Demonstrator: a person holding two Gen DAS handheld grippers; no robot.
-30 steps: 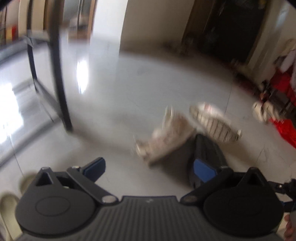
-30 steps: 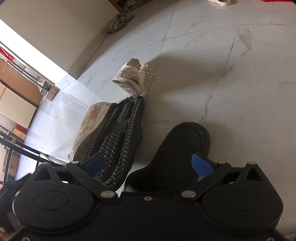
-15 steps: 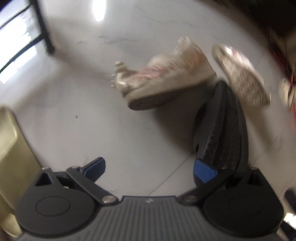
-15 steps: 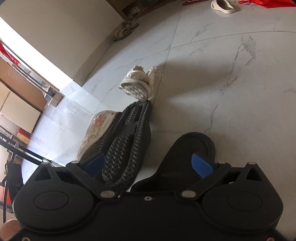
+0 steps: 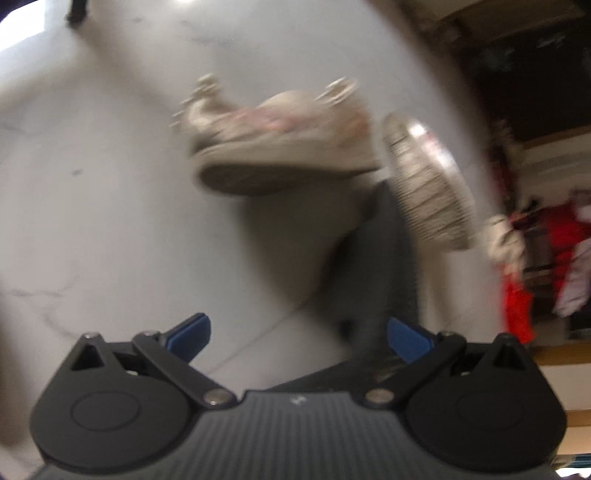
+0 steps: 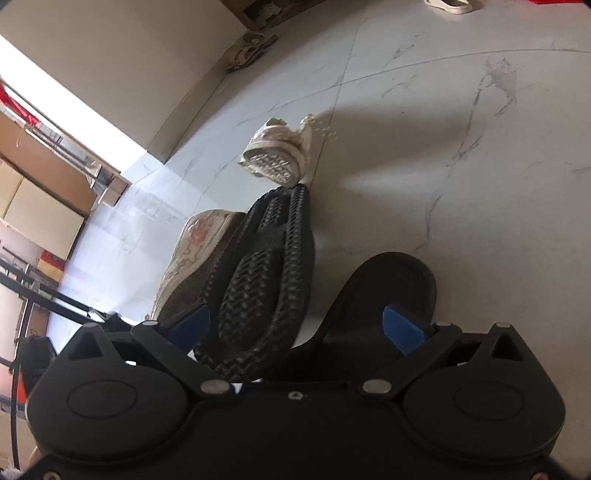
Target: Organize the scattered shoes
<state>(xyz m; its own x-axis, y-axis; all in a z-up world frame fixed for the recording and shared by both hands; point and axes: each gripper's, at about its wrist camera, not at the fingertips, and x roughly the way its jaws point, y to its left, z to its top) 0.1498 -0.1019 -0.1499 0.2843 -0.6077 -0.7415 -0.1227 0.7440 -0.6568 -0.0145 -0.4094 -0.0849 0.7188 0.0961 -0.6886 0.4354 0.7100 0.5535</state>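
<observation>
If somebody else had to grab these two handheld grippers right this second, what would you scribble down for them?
Left gripper: open, holding nothing, aimed at the shoe cluster; its view is blurred.
Right gripper: open, with the black slipper lying sole up between its fingers, not clamped.
Second black slipper lies right way up beside it.
The floral white sneaker rests against the sole-up slipper; the other white sneaker is tipped on its side just beyond.
A pale sandal and a pair of sandals sit farther off.
Done: nothing lined up yet.
Left: pair and straighten all the shoes.
</observation>
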